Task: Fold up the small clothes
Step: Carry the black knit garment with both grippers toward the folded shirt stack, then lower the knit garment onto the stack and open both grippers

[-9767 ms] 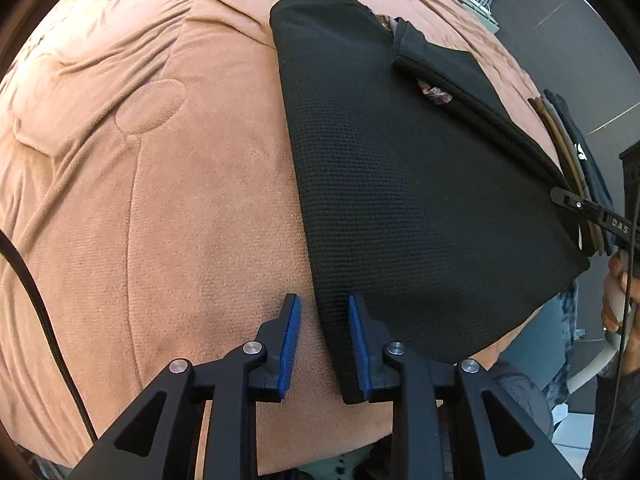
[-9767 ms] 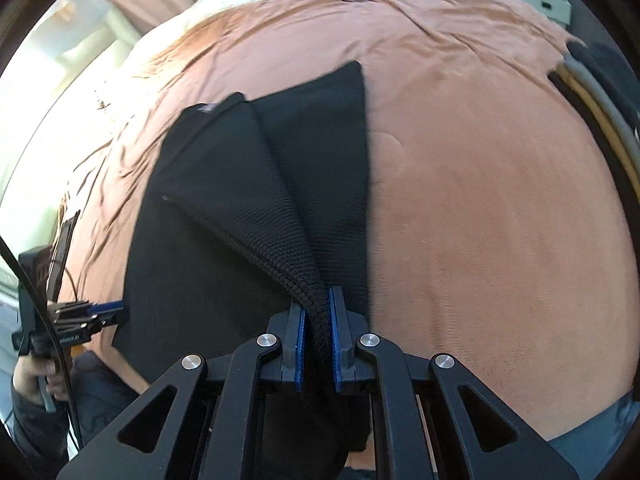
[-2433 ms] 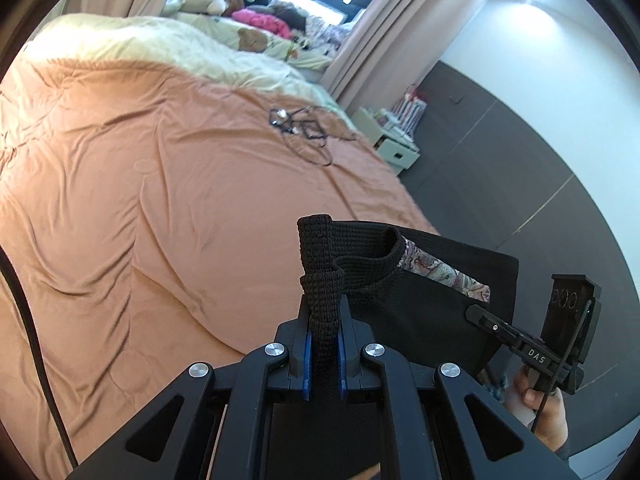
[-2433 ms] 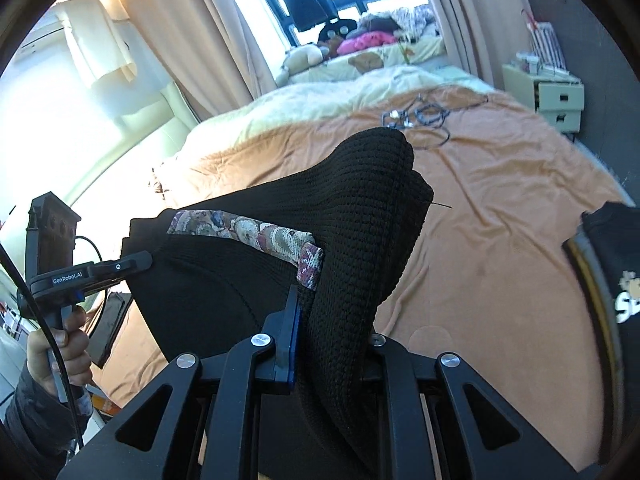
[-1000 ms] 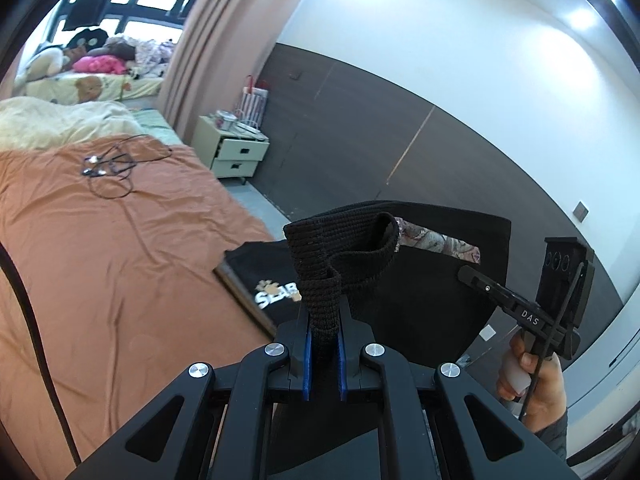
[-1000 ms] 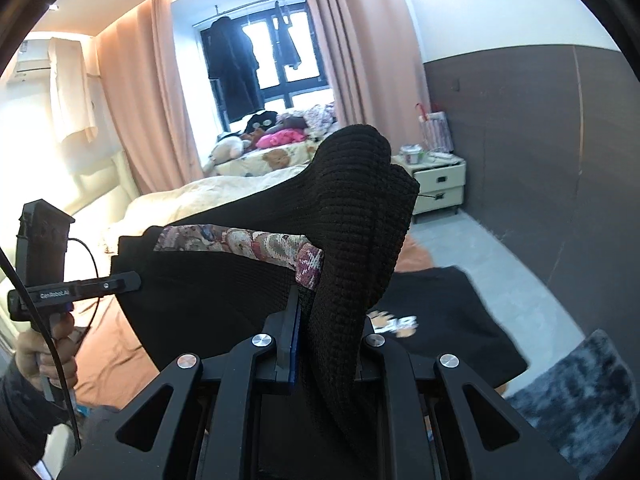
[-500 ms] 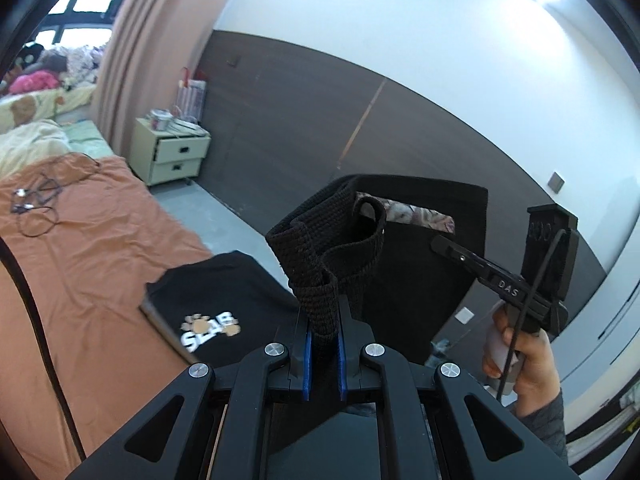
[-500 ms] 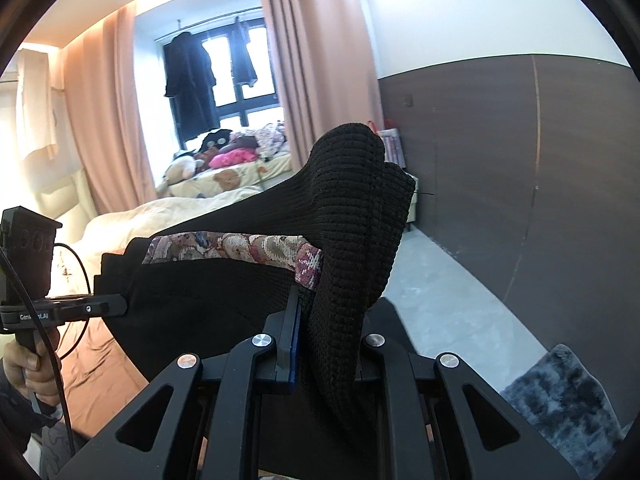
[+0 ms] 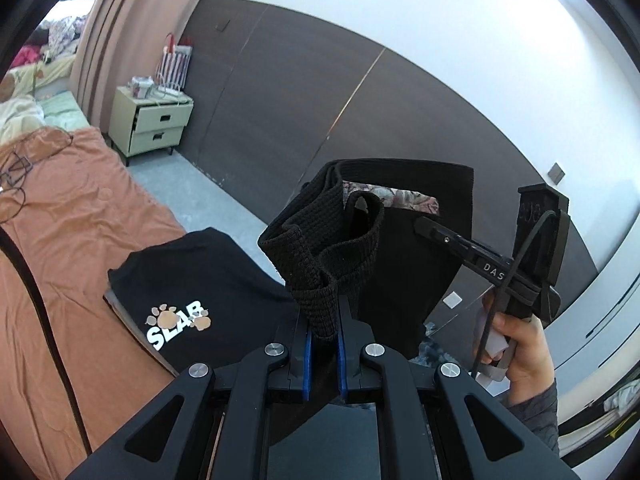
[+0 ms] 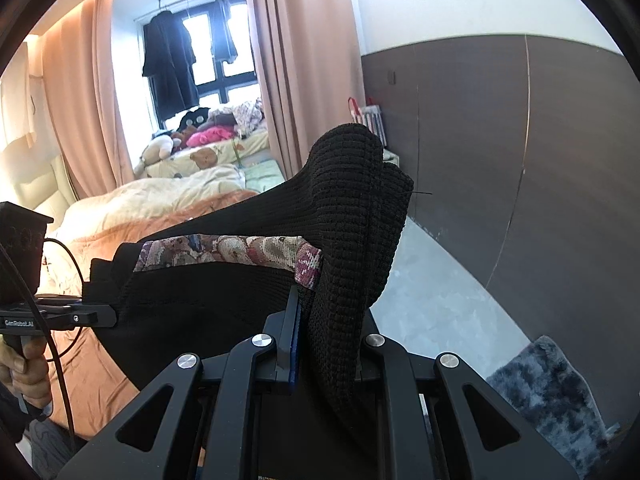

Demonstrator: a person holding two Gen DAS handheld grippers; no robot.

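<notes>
A: What do the left tongs [image 9: 322, 354] have?
B: They pinch a bunched black knit corner of the black garment [image 9: 404, 256], which hangs in the air between both tongs.
A: And the right tongs [image 10: 326, 350]?
B: Clamped on the other thick fold, by the floral band [image 10: 224, 250].
A: What lies beyond?
B: Below left, a folded black shirt [image 9: 208, 280] printed SLAB sits at the near edge of the orange bed [image 9: 80, 232]; a nightstand [image 9: 150, 120] stands far left.
</notes>
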